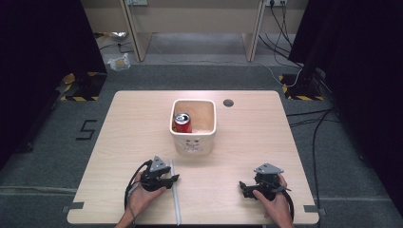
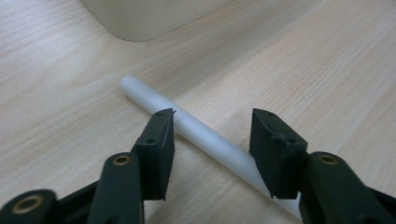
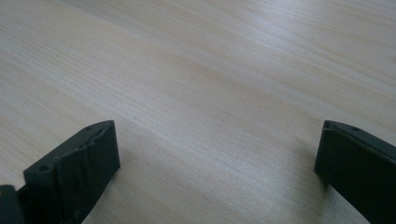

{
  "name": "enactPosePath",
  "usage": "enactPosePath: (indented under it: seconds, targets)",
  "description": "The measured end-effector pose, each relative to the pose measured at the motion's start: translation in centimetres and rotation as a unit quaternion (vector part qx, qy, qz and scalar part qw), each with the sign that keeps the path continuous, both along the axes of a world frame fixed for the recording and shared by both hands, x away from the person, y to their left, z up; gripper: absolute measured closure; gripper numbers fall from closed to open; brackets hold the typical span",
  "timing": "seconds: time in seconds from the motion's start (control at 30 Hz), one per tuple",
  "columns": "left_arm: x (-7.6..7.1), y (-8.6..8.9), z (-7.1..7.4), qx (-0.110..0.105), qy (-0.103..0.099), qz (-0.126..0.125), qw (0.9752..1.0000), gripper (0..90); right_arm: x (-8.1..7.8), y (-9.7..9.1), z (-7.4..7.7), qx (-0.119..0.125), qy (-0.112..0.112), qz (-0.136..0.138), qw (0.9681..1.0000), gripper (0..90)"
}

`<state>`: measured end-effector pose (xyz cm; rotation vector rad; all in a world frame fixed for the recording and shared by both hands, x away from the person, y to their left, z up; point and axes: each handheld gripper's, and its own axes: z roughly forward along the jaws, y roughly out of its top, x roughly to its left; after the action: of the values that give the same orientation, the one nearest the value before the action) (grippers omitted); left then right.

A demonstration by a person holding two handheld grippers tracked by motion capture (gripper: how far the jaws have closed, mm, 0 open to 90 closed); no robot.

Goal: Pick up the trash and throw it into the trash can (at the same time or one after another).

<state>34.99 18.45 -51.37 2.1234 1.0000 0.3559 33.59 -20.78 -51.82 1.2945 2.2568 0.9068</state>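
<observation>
Grey tube [image 2: 201, 135] flat on table [image 1: 247, 142], between half-open left claw [image 2: 212, 140] pads, ungripped; right claw [image 3: 217, 163] wide, empty.

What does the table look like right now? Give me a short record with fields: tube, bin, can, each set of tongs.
tube: pale grey tube lying flat on the wooden table, in front of the bin
bin: white square bin, upright at mid-table
can: red can standing inside the bin, at its left side
left tongs: left tongs straddle the tube; pads not pressing on it
right tongs: right tongs open wide above bare wood, nothing between them
hole: round hole in the tabletop beyond the bin
</observation>
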Motion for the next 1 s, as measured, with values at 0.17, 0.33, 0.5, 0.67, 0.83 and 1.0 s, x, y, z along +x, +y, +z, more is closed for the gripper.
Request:
enactPosePath:
  seconds: [0.17, 0.33, 0.5, 0.67, 0.83, 1.0]
  targets:
    - [0.5, 0.7, 0.3, 0.018, 0.002, -0.004, 0.9998, 61.5, 0.0, 0.0, 0.0, 0.0, 0.0, 0.0, 1.0, 0.0]
    - [1.0, 1.7, 0.4, 0.026, 0.009, -0.005, 0.9996, 70.4, 0.0, 0.0, 0.0, 0.0, 0.001, 0.0, 1.0, 0.0]
    - [1.7, 2.3, 0.7, 0.041, 0.019, -0.009, 0.999, 72.1, 0.0, 0.0, 0.0, 0.0, 0.001, 0.0, 1.0, 0.0]
    - [1.7, 2.6, 1.2, 0.058, 0.036, -0.005, 0.9976, 59.6, 0.0, 0.0, 0.0, 0.0, 0.001, 0.0, 1.0, 0.0]
    - [0.5, 2.7, 1.3, 0.063, 0.041, -0.011, 0.9971, 57.4, 0.0, 0.0, 0.0, 0.0, 0.001, 0.0, 1.0, 0.0]
    - [-0.5, 2.9, 1.1, 0.06, 0.037, -0.01, 0.9975, 57.9, 0.0, 0.0, 0.0, 0.0, 0.001, 0.0, 1.0, 0.0]
